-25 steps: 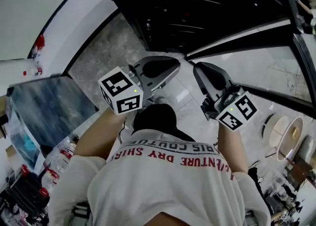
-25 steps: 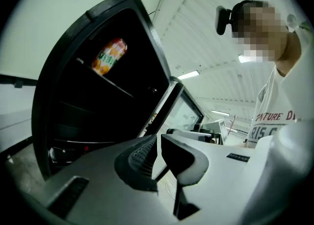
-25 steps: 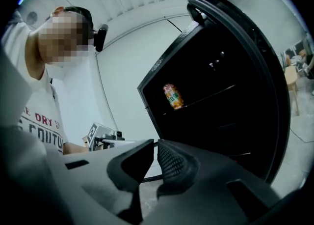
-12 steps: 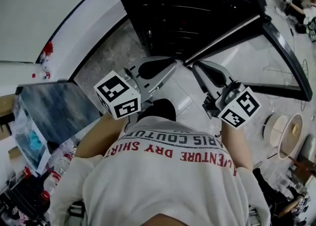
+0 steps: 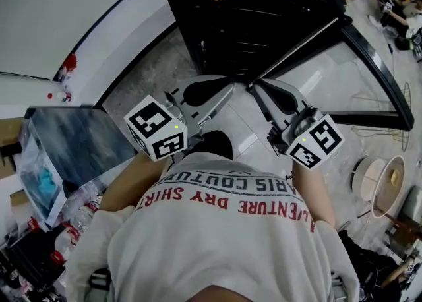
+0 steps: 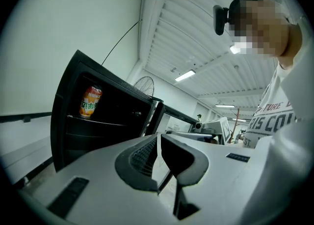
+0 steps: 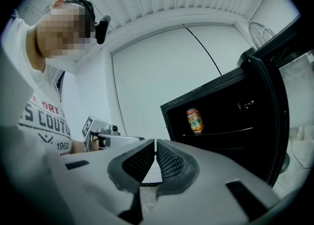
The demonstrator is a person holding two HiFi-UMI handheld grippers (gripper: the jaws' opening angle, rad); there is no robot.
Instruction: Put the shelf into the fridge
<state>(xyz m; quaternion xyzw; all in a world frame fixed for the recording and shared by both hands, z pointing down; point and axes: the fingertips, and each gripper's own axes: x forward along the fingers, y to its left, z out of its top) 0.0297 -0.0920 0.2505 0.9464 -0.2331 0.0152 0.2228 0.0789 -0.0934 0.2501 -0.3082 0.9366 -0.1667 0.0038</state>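
Observation:
The black fridge [image 5: 198, 4] stands open ahead of me, its glass door [image 5: 330, 76] swung out to the right. Inside, an orange can [image 6: 90, 101] stands on a thin shelf [image 6: 105, 121]; the same can [image 7: 195, 120] and shelf [image 7: 223, 131] show in the right gripper view. Several shelf lines cross the dark interior in the head view. My left gripper [image 5: 231, 87] and right gripper [image 5: 254, 87] are held side by side at chest height, pointing at the fridge. Both are shut, pads together, and I see nothing between them [image 6: 158, 138] [image 7: 155, 143].
A blue-grey panel [image 5: 72, 142] leans at the left, with water bottles [image 5: 72, 218] below it. Round pale dishes [image 5: 379, 179] and clutter lie on the floor at the right. A fan [image 6: 143, 85] stands behind the fridge. White walls run along the left.
The head view has shifted so that more of the fridge shows. The two grippers' tips have come a little closer together. Both stay shut.

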